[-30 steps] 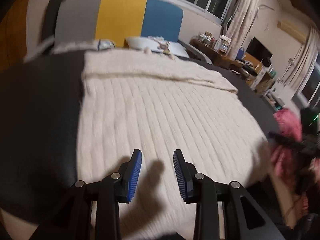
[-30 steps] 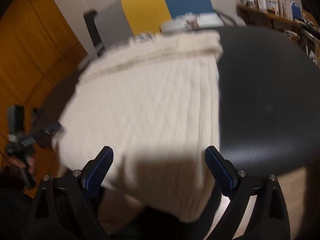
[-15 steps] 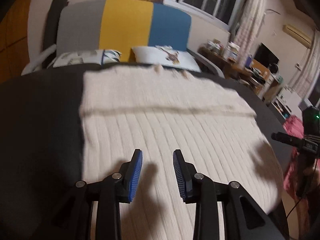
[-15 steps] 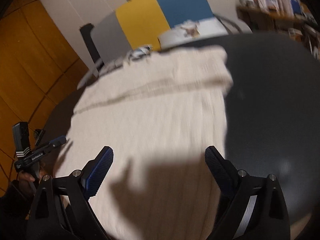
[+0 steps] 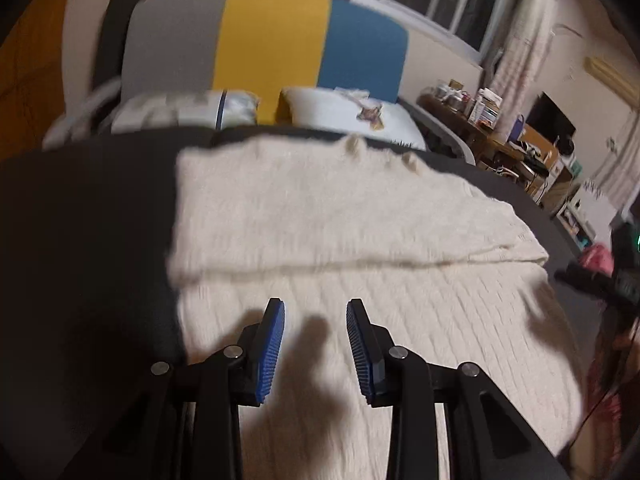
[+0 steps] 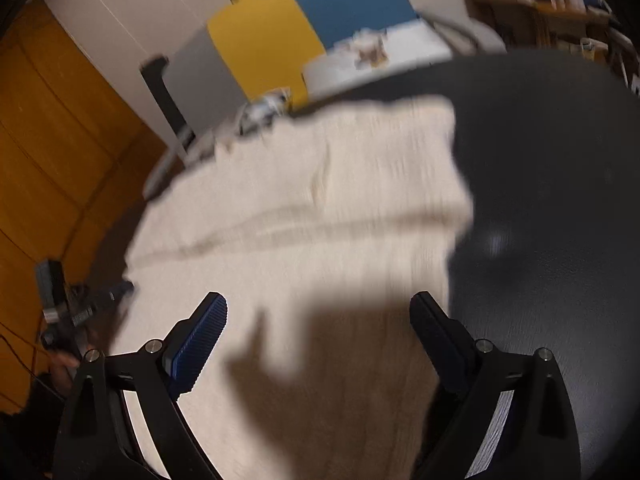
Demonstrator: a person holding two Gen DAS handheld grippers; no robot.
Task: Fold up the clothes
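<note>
A cream knitted sweater (image 5: 360,240) lies flat on a round black table (image 5: 80,260), with a folded band across its far part. In the right wrist view the same sweater (image 6: 320,220) covers the left half of the table (image 6: 560,220). My left gripper (image 5: 315,316) hovers over the sweater's near left part, jaws partly apart, nothing between its blue pads. Over the sweater's near edge my right gripper (image 6: 318,312) stands wide open and holds nothing. Each gripper shows at the other view's edge.
Behind the table stands a sofa (image 5: 272,60) in grey, yellow and blue with white cushions (image 5: 348,116). A cluttered wooden desk (image 5: 492,128) lies far right. Orange wooden panelling (image 6: 48,140) lines the left wall.
Both grippers have moved forward over the sweater toward its folded far band, so the sofa and the fold appear closer. Neither jaw opening has changed.
</note>
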